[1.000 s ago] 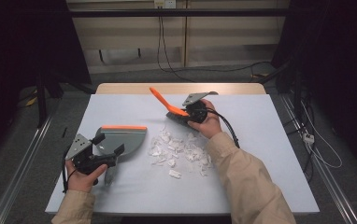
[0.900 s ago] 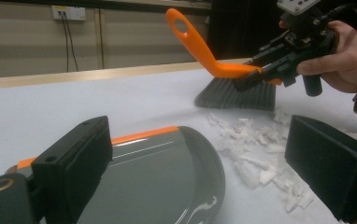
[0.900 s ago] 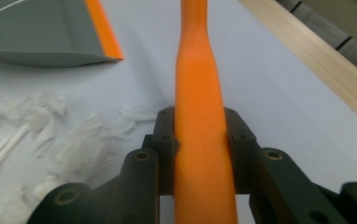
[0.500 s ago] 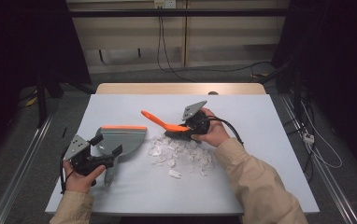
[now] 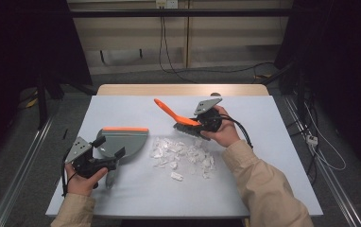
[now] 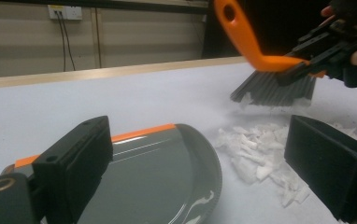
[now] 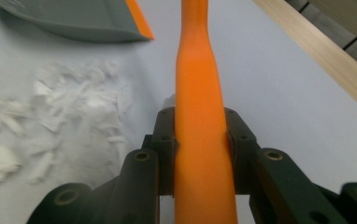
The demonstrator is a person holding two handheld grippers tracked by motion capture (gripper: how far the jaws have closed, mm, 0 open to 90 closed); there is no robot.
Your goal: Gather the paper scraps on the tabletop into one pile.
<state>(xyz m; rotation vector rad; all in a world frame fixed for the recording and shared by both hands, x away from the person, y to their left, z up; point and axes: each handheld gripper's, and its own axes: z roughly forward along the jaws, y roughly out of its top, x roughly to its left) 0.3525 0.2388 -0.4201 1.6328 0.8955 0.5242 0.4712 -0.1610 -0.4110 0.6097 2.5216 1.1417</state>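
A grey dustpan (image 5: 124,141) with an orange lip lies on the white table (image 5: 273,161), its handle pointing toward the person. My left gripper (image 5: 108,146) sits over its rear, jaws spread wide; in the left gripper view (image 6: 200,163) the pan (image 6: 158,182) lies between them, untouched by the right jaw. My right gripper (image 5: 193,124) is shut on the orange handle of a brush (image 5: 169,111), and the handle (image 7: 199,116) fills the space between its pads. The dark bristles (image 6: 272,88) hang just above the far edge of a pile of white shreds (image 5: 183,153).
The shreds (image 6: 256,149) spread between the dustpan's mouth and the brush. A wooden strip (image 5: 183,89) borders the table's far edge, with cables on the floor behind. Metal rails run along both sides of the table.
The right hand has brought the brush nearer the far side of the shred pile, and its handle now leans lower to the left. The left gripper and dustpan have stayed put.
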